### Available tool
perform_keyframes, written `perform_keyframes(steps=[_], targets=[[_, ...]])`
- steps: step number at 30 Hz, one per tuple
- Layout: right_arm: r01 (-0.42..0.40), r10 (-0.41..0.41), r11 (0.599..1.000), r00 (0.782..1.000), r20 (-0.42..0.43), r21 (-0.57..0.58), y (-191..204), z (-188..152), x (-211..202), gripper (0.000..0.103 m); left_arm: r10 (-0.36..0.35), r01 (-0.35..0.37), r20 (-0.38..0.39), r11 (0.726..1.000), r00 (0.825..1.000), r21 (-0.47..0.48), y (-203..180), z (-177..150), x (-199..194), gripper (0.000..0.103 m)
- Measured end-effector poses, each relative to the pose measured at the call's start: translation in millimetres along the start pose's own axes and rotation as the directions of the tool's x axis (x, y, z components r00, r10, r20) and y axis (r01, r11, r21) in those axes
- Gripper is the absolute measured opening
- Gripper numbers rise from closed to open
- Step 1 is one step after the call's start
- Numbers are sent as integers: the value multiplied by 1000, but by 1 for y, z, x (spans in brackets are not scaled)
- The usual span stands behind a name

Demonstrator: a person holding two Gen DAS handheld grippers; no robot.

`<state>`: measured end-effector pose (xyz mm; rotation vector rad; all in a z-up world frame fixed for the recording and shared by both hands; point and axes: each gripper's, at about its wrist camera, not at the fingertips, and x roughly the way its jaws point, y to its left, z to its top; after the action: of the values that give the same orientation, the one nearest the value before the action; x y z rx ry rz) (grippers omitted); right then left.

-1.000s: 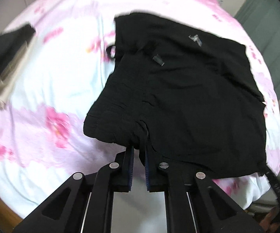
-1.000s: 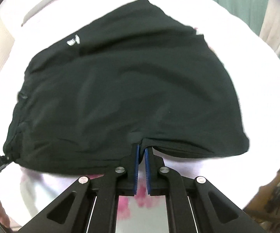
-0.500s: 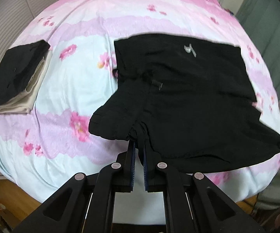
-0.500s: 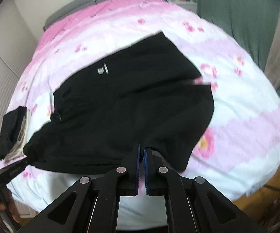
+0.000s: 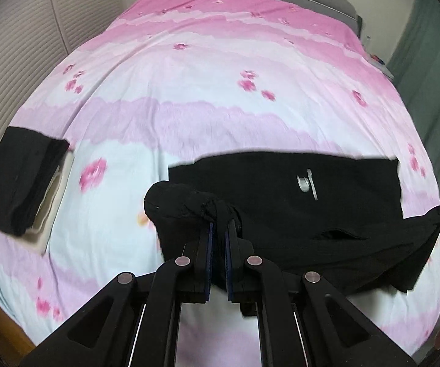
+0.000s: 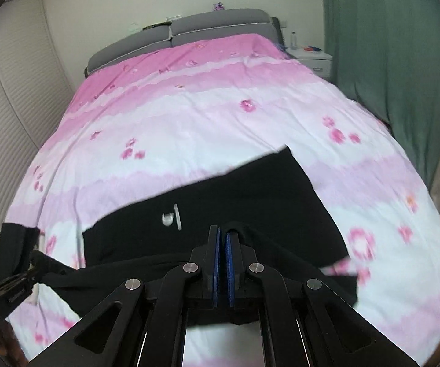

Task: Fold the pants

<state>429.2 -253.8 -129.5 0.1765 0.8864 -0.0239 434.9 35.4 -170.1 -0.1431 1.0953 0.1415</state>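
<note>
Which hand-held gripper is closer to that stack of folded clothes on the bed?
Left. The left hand-held gripper, clamped on the black pants, is beside the folded stack. The right hand-held gripper grips the pants' opposite end, farther from the stack.

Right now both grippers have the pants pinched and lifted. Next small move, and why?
Probably carry the held edge forward over the logo and lower it. The left gripper and right gripper are each shut on the near edge of the black pants, raised off the floral duvet, while the far half lies flat, so the fold is only half made.
</note>
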Motion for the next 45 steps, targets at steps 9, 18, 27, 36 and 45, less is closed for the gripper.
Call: perform_keyframes(steps=[9, 18, 27, 36, 45], targets=[[-6, -6, 995, 992, -122, -97, 26, 48, 144, 4, 64, -72, -133, 996, 989, -58, 1, 59, 107, 9], [-13, -25, 990, 963, -269, -140, 34, 50, 244, 4, 80, -88, -216, 996, 973, -27, -3, 79, 174, 10], [-37, -14, 986, 952, -306, -160, 32, 53, 271, 21, 59, -66, -290, 998, 955, -12, -4, 92, 195, 13], [-173, 125, 971, 956, -266, -165, 29, 71, 209, 59, 34, -32, -155, 999, 987, 11, 2, 107, 126, 84], [-204, 133, 921, 965, -225, -332, 3, 47, 126, 67, 15, 1, -41, 930, 999, 368, -85, 38, 63, 85]])
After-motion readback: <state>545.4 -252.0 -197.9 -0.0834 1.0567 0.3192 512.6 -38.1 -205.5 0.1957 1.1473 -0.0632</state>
